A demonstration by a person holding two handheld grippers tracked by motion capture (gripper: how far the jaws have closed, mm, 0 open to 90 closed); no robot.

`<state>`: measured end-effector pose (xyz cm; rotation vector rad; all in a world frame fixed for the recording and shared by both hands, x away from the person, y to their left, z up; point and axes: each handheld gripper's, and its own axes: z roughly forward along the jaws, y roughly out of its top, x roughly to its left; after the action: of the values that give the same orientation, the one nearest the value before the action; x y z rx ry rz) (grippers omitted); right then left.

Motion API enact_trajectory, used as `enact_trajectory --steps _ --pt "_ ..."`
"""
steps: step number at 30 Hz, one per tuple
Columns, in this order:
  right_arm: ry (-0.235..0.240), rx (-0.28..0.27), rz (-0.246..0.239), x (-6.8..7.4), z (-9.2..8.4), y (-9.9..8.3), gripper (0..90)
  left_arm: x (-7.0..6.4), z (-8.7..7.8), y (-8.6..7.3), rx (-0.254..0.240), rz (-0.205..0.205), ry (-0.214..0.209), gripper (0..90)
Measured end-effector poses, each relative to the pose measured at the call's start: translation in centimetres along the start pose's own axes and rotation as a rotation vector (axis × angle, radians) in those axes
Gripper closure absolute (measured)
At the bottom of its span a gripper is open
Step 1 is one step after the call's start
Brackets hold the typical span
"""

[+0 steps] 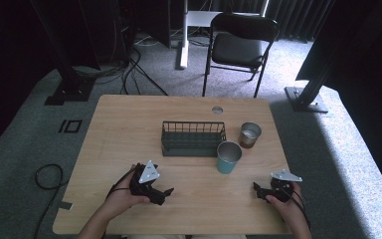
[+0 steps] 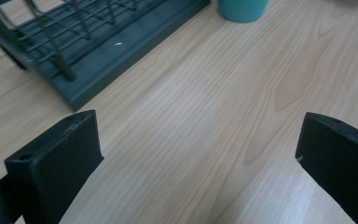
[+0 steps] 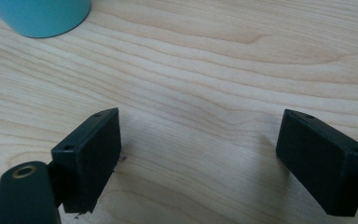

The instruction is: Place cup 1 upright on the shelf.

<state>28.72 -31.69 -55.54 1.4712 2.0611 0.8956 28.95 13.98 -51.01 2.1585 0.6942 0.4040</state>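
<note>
A: Wooden table [image 1: 129, 129] across the middle of the high view, and dead centre on it sits the dark wire rack [image 1: 193, 138].

B: In the left gripper view that rack [image 2: 81, 51] takes the upper left corner, bare wood below it.

A: Just lower right of the rack, the teal cup [image 1: 228, 157], upright. Upper right of that, near it, the metal cup [image 1: 250, 134].

B: Teal cup [image 3: 42, 16] in the top left of the right gripper view, and at the top edge of the left gripper view [image 2: 241, 9].

A: Left gripper [image 1: 165, 194] lower centre-left, held in a hand, jaws spread wide with nothing between them.

B: Right gripper [image 1: 257, 190] lower right, jaws likewise wide apart over bare wood. Both are well short of the cups.
</note>
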Motion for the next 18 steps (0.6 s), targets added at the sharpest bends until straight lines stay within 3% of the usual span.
enact_trajectory --steps 8,18 --pt "0.003 0.001 -0.002 0.0 0.0 0.0 13.4 -0.5 1.0 0.6 0.007 0.020 -0.009 0.6" --pt "0.015 0.002 -0.013 0.0 0.0 0.0 12.7 -1.3 2.3 2.5 -0.031 0.034 -0.036 0.7"
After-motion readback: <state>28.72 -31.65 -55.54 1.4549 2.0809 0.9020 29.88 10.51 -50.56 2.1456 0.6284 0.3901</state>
